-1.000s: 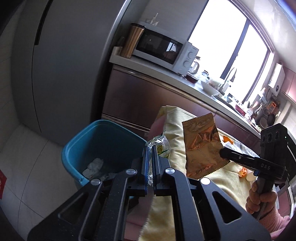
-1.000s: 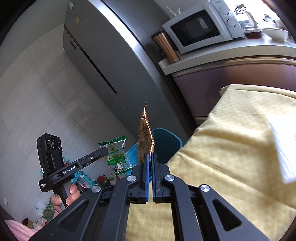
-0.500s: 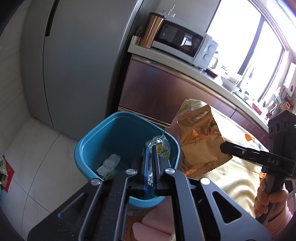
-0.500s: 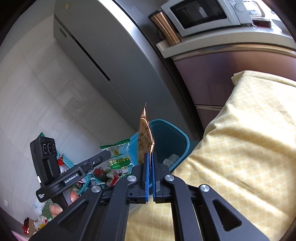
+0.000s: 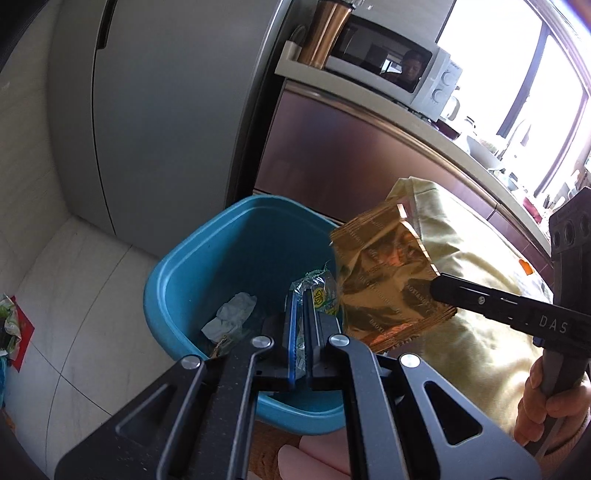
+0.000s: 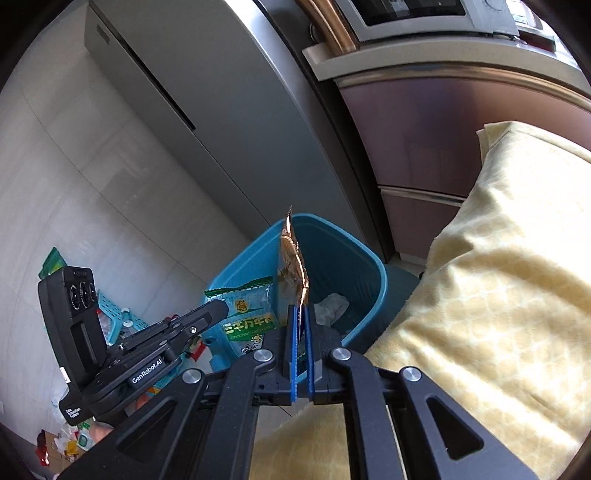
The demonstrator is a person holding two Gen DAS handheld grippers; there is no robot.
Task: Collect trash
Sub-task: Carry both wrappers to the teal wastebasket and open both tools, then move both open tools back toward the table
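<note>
Both tools are up over the bin w/ trash pinched, ready to drop.

Left tool: jaws nearly together, clamped on a small green-and-clear wrapper that sticks up just past the tips. It's held directly above the blue bin, so letting go should land it inside, by my read.

Right tool: jaws also closed tight, gripping the lower edge of a gold foil snack bag, which stands upright, edge-on to its own cam. From the left cam the gold bag hangs just right of the left tool's tips, at the bin's rim nearest the yellow cloth, so prob. needs a bit more travel over the opening.

Beyond the tips, in the bin: crumpled white paper at the bottom. Past the bin: grey fridge, then the bench w/ microwave and copper tumbler. Off left of the right tool, more litter on the floor.
</note>
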